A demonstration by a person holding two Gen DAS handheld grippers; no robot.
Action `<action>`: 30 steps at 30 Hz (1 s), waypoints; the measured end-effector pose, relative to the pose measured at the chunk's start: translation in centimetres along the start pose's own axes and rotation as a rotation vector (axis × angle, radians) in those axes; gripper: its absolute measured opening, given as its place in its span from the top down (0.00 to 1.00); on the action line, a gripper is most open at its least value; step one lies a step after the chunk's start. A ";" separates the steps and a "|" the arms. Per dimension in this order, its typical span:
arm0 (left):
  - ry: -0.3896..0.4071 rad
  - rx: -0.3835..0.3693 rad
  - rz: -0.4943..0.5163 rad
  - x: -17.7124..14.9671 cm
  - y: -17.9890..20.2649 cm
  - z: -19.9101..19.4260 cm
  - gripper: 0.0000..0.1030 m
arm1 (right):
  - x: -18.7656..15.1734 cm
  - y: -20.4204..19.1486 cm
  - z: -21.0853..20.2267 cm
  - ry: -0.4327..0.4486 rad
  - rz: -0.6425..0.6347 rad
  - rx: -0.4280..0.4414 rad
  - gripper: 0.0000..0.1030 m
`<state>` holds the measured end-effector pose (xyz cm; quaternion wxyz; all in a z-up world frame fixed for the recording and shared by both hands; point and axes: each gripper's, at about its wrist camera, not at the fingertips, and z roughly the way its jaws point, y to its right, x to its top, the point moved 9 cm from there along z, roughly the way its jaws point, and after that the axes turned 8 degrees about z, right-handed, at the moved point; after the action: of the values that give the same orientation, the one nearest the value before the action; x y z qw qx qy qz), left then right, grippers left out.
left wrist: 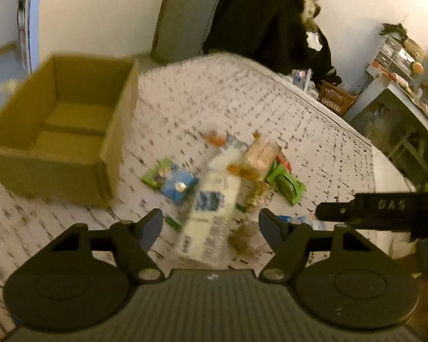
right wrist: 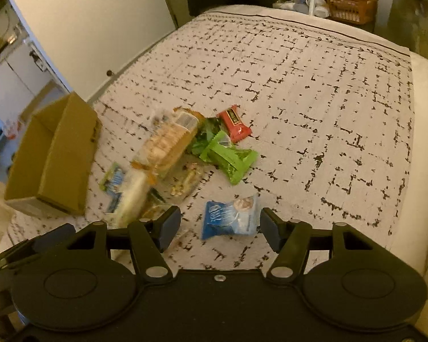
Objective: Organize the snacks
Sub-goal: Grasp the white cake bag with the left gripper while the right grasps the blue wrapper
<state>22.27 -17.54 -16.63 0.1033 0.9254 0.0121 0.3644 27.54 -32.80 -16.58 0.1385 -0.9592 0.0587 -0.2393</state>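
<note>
Both the left gripper [left wrist: 209, 226] and right gripper [right wrist: 220, 226] are wide open and hold nothing, because the snacks [right wrist: 185, 154] are heaped on the bedcover [right wrist: 314, 99], with the empty cardboard box [left wrist: 62, 131] at ten o'clock.

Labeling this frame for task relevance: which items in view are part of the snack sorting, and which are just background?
Job items:
cardboard box, open
blue snack packet
green wrappers
red bar
white carton
clear biscuit pack
left tool and right tool, both open

Background:
patterned bedspread
black coat
brown basket
</note>
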 end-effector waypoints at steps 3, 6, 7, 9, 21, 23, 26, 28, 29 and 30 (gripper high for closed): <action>-0.025 0.025 -0.002 -0.7 -0.2 1.8 0.33 | 0.1 0.0 1.0 -0.012 -0.035 -0.006 0.41; -0.044 0.031 -0.027 -1.0 -0.5 3.0 0.33 | -0.3 0.2 2.4 -0.046 -0.055 -0.014 0.41; -0.049 0.036 -0.026 -1.1 -0.6 3.4 0.33 | -0.4 0.2 2.8 -0.054 -0.061 -0.018 0.40; -0.069 0.039 -0.029 -1.3 -0.6 4.2 0.33 | -0.7 0.2 3.5 -0.063 -0.083 -0.031 0.40; -0.096 0.048 -0.105 -2.3 -0.6 6.0 0.61 | -1.2 -0.7 5.8 -0.030 -0.270 -0.113 0.50; -0.089 0.057 -0.115 -2.3 -0.8 5.7 0.62 | -1.4 -1.0 5.5 -0.024 -0.284 -0.105 0.54; -0.076 0.053 -0.114 -2.2 -1.0 5.1 0.63 | -1.6 -1.4 5.0 -0.020 -0.306 -0.102 0.62; -0.054 0.048 -0.107 -1.9 -1.0 4.3 0.63 | -1.6 -1.5 4.5 -0.014 -0.303 -0.107 0.67; -0.043 0.046 -0.105 -1.7 -1.0 3.9 0.63 | -1.5 -1.6 4.2 -0.005 -0.300 -0.108 0.68; -0.038 0.045 -0.105 -1.6 -1.0 3.6 0.63 | -1.5 -1.7 3.9 0.004 -0.299 -0.107 0.69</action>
<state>23.54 -17.36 -20.48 0.1019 0.9323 0.0669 0.3405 28.19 -30.00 -20.07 0.0498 -0.9629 -0.0718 -0.2555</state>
